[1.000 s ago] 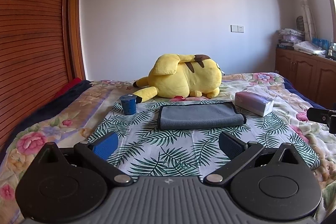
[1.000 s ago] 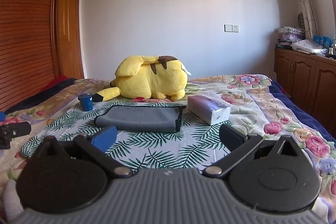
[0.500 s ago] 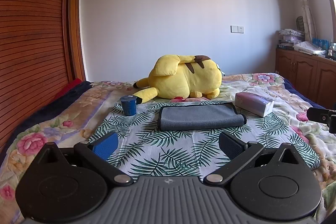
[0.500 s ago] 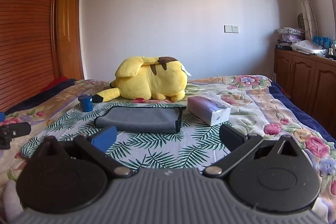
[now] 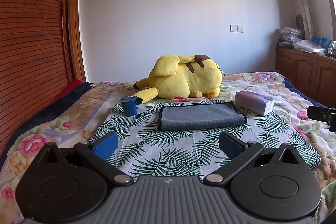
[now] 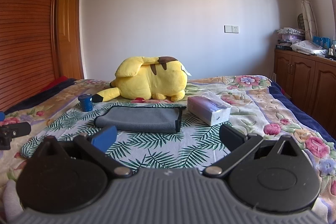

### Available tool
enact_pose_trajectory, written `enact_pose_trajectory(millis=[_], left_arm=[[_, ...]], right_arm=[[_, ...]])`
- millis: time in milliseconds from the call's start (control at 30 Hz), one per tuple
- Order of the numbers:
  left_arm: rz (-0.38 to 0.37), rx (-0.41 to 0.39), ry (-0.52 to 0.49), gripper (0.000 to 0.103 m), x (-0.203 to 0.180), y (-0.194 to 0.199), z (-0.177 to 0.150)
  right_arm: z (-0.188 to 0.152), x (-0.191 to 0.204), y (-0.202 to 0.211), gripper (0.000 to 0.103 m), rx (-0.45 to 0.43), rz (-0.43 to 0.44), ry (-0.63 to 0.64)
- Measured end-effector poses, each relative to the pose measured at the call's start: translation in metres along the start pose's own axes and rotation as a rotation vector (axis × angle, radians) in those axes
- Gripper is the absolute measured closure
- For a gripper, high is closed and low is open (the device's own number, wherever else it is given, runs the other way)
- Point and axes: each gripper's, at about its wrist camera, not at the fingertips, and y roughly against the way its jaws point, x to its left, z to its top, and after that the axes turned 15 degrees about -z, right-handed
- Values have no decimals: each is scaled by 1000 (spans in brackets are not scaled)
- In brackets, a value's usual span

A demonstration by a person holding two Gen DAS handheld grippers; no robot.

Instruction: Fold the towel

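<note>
Grey microfibre towel (image 5: 200, 118) with dark piped edging lies on the palm-leaf printed cloth (image 5: 168, 152) spread over the floral bedspread (image 6: 262, 102). It looks already doubled into a flat oblong; stacked edges show at its right end. Long axis runs left to right across both views.

Left gripper (image 5: 168, 145): jaws spread wide, empty, towel straight ahead and well apart. Right gripper (image 6: 168, 135): also spread, empty, towel ahead and slightly left. In the right wrist view the blue pad overlaps the towel's near hem, though contact cannot be judged. Neither hand is clearly nearer.

Judgement: each gripper lines up with its own end of the towel, so the next fold would likely carry one short end over the other.

Surroundings: blue lidded cup (image 5: 128, 106) near the towel's left end; soft-pack tissues (image 6: 208, 110) just beside its right end; yellow plush toy (image 5: 184, 77) behind.
</note>
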Motion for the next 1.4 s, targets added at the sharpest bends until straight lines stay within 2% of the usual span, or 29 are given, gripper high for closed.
enact_pose_trajectory(millis=[1400], left_arm=[[9, 4, -24, 0, -2, 0, -2]], right_arm=[[0, 1, 1, 0, -1, 0, 0]])
